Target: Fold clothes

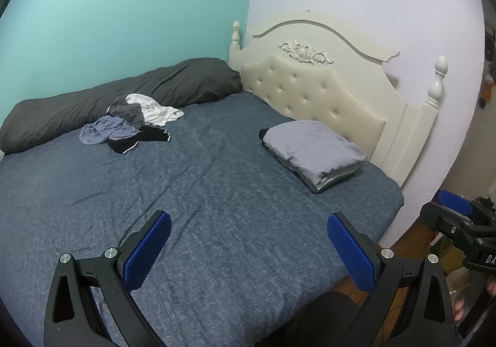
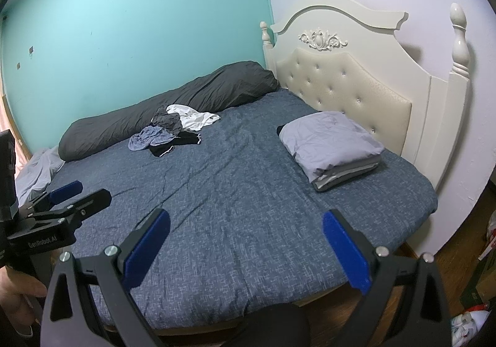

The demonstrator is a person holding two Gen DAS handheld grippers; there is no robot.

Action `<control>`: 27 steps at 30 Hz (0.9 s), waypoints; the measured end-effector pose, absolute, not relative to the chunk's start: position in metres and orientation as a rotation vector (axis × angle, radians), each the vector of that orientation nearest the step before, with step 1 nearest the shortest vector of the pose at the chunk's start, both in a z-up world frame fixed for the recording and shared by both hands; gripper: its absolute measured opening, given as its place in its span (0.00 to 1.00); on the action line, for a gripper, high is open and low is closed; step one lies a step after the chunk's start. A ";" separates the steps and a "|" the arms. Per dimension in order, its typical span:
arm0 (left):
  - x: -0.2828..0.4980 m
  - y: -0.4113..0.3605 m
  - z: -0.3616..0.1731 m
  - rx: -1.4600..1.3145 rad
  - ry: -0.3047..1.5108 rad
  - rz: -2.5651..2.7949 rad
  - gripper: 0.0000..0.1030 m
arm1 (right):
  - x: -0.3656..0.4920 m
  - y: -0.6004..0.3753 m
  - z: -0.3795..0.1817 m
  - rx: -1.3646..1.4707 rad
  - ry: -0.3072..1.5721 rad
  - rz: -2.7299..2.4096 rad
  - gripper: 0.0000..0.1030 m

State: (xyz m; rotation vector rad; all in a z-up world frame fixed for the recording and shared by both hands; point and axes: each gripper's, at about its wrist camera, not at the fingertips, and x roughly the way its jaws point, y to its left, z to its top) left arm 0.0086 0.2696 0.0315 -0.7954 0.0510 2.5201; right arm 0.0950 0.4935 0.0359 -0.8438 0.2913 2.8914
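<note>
Clothes lie in two groups on the bed [image 1: 217,192], which has a blue patterned cover. Toward the far side, just in front of the long dark grey pillow [image 1: 124,96], sits a loose pile of unfolded clothes [image 1: 136,124]: four pieces can be counted, one white, one dark grey, one blue-grey and one black with pale trim, tangled and overlapping. Near the cream tufted headboard [image 1: 316,90] rests a folded stack [image 1: 313,151], a light grey piece on top with several layers beneath; their number cannot be told, and a bit of black shows at its far edge.

Two claws are in view, both hanging above the near edge of the bed. The left claw [image 1: 248,251] has its blue pads spread wide with nothing between them. The right claw [image 2: 245,249] is spread wide too, also empty. In the right wrist view the left claw's black body carries white lettering that reads "GenRobot.AI". In the left wrist view the right claw's body shows letters cut off at the edge, too partial to read.
</note>
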 end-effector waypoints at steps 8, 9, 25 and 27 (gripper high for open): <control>0.009 0.270 0.033 -0.790 0.048 2.522 1.00 | 0.094 0.496 0.036 -0.846 0.290 2.889 0.97; 0.009 0.270 0.033 -0.789 0.047 2.522 1.00 | 0.094 0.496 0.036 -0.846 0.290 2.888 0.97; 0.008 0.270 0.032 -0.800 0.039 2.524 1.00 | 0.093 0.497 0.035 -0.848 0.291 2.884 0.97; 0.008 0.269 0.031 -0.800 0.037 2.524 1.00 | 0.094 0.497 0.035 -0.848 0.293 2.883 0.97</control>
